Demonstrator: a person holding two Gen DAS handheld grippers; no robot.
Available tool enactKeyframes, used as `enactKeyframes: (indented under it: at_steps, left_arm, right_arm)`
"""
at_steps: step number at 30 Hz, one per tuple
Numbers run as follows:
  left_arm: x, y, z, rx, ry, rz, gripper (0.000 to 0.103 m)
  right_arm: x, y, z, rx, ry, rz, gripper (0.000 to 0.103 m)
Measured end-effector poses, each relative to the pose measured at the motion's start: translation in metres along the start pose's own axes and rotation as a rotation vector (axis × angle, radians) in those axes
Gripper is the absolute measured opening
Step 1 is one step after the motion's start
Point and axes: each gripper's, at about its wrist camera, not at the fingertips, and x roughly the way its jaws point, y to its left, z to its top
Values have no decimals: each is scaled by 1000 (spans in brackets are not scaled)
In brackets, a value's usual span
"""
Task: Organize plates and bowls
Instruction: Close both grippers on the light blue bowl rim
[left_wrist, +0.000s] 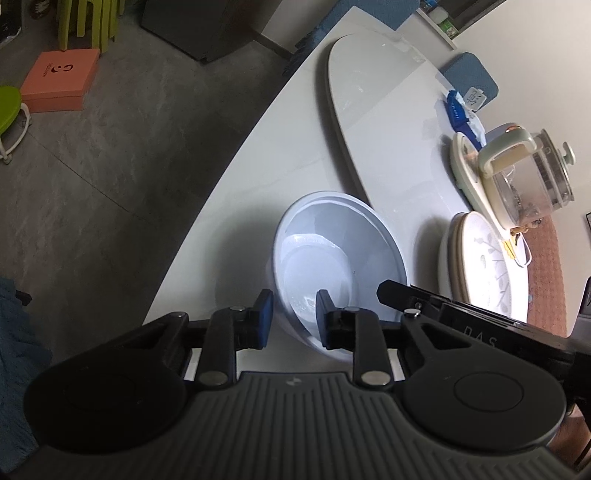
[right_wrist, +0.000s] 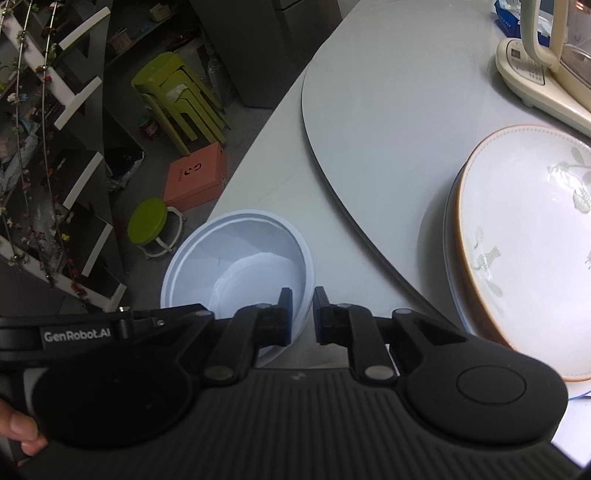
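Where the left claw (right_wrist: 92, 328) shows, "GenRobot.AI" reads.

Light comes in from the right, and the room falls off dim toward the left, where the floor (left_wrist: 110, 177) and shelving (right_wrist: 55, 147) sit in murk. The white table (left_wrist: 295, 147) reads pale grey, with soft shadows lying left of the blue bowl (left_wrist: 332, 240). Glare blows out the patterned plate (right_wrist: 535, 240) near the table's right edge, washing its detail. Both fisheye views bend the table edge into a curve, and the near, black gripper bodies are underexposed and slightly soft.
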Motion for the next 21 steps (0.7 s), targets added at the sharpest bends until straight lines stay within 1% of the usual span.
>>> enactKeyframes:
  at_steps: [5,11,16,21]
  left_arm:
    - [-26,-13,5,-1,-2,-14,29]
    - [-57,-38,9,19,-1,-29,29]
    - [-78,-58,0,51,10,-38,29]
    - [-88,-79,-10,75,25,-58,29]
  right_arm:
    - [-27,3,9,24,3,12,15]
    - [-67,3,12,48,-12,25,15]
    - [-96,-3,7,70,-31,19,15]
    - [-121,-17,-3,107,-49,6,15]
